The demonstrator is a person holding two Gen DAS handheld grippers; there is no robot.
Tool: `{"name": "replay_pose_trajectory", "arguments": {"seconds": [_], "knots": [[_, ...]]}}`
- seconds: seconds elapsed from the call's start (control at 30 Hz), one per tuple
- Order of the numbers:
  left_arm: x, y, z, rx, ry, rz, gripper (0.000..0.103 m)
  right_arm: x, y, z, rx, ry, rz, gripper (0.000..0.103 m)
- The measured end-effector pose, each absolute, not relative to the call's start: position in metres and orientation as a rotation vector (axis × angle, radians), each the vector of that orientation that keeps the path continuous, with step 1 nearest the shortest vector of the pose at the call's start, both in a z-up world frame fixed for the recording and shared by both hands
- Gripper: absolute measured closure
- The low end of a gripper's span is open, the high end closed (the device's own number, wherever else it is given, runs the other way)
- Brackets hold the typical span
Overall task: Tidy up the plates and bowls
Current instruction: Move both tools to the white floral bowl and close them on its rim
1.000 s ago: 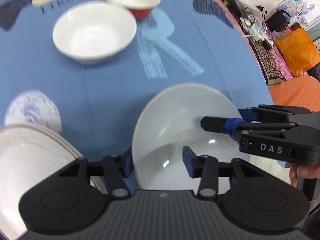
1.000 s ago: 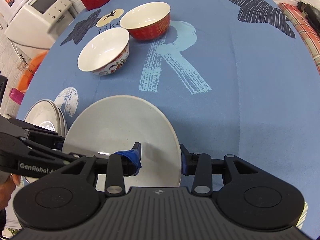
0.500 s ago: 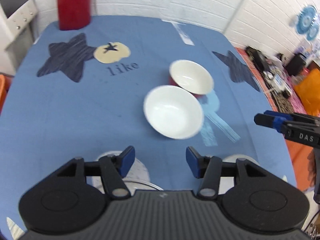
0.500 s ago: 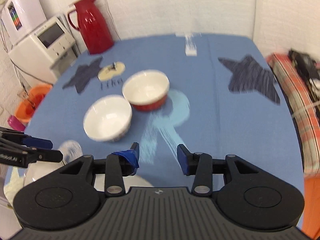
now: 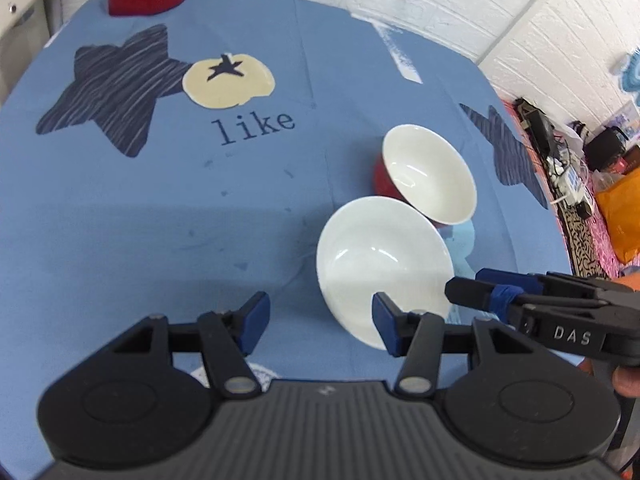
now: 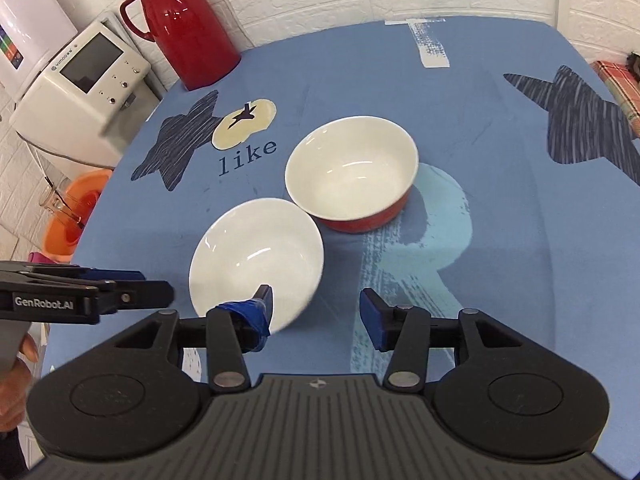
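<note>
1. Left claw spread, empty; right claw empty, jaws just opening.
2. Open blue bench left of both.
3. White bowl just ahead, touching red bowl beyond; both upright, empty.

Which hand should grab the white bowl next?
Probably the left. The white bowl sits just ahead of the left gripper, beside its right finger. The right gripper is open and empty too, with the bowl off to its left side.
</note>
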State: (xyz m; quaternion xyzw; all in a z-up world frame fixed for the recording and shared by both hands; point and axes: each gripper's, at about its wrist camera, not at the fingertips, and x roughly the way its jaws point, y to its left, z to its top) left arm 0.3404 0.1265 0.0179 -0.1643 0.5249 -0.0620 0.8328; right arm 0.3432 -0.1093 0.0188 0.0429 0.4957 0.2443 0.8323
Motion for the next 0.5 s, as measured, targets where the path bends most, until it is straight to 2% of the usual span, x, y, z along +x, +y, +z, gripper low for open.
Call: {"name": "replay_pose_trajectory", "arguments": {"seconds": [0.5], "knots": [[0.365,0.121,-0.011,-0.389,1.165,-0.153,0.05,0.369,-0.08,-0.007,0.062,1.092,0.484,0.066]]}}
